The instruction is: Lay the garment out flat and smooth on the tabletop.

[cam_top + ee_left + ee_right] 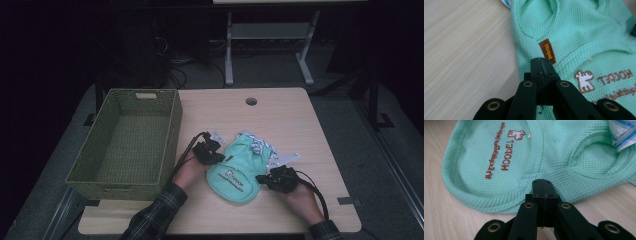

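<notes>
The small mint-green waffle-knit pet shirt [239,170] is laid flat mid-table, at three o'clock of the woven green basket [131,142]. It is flanked by the left gripper [216,156] and right gripper [262,177], jaws pressed together (seemingly pinching opposite hems, probably for folding).

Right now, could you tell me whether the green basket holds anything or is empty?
Empty. The high view looks down into the green basket and shows bare woven floor and walls; the mint garment lies outside it on the table.
</notes>
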The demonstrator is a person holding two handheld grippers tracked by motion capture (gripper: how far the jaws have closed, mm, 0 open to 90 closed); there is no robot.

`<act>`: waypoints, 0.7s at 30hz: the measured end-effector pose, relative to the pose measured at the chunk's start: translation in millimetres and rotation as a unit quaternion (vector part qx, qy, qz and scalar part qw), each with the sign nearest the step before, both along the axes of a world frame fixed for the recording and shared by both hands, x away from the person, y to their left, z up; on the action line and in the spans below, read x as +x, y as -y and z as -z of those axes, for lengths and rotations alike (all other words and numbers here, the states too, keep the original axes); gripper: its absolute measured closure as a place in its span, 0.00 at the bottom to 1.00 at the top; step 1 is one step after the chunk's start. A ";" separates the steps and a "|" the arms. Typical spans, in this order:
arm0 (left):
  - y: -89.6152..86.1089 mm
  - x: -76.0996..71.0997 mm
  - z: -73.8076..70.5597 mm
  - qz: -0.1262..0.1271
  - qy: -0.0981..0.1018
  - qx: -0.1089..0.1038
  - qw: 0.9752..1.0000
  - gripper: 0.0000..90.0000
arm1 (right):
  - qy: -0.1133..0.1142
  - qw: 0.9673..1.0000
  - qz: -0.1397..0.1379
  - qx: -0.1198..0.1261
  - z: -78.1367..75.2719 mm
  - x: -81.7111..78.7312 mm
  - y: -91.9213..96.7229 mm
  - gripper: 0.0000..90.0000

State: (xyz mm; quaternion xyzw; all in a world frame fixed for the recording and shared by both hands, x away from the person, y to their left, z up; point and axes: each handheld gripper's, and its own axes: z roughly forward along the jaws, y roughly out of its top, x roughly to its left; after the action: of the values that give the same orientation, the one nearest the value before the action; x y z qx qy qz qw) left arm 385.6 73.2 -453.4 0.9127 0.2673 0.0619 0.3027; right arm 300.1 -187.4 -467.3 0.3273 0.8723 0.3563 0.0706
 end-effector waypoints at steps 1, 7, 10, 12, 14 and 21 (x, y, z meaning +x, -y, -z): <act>1.0 -0.1 2.1 -0.002 -0.001 -0.001 1.000 0.99 | 0.000 1.000 0.000 0.001 0.0 0.1 0.1 1.00; -0.6 -1.9 1.8 0.005 -0.005 0.002 1.000 0.99 | -0.001 1.000 0.001 -0.001 -0.3 1.4 2.0 1.00; -0.6 -6.9 1.5 0.009 -0.013 0.000 1.000 0.99 | 0.002 1.000 0.005 -0.003 -0.2 2.7 5.2 1.00; -0.7 -12.2 1.6 0.014 -0.017 -0.003 1.000 0.99 | -0.001 1.000 0.011 -0.006 -0.9 3.6 8.3 1.00; -0.6 -18.6 1.6 0.018 -0.022 -0.005 1.000 1.00 | 0.001 1.000 0.016 -0.008 -1.1 5.0 11.5 1.00; 1.2 -37.8 2.2 0.039 -0.034 -0.015 0.999 0.99 | 0.004 0.999 0.034 -0.013 -1.5 10.0 21.2 1.00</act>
State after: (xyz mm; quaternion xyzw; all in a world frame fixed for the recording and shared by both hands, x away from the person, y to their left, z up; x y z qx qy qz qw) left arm 347.8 72.0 -455.6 0.9194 0.2428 0.0150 0.3092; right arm 310.1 -208.6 -465.8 0.3540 0.8651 0.3438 0.0903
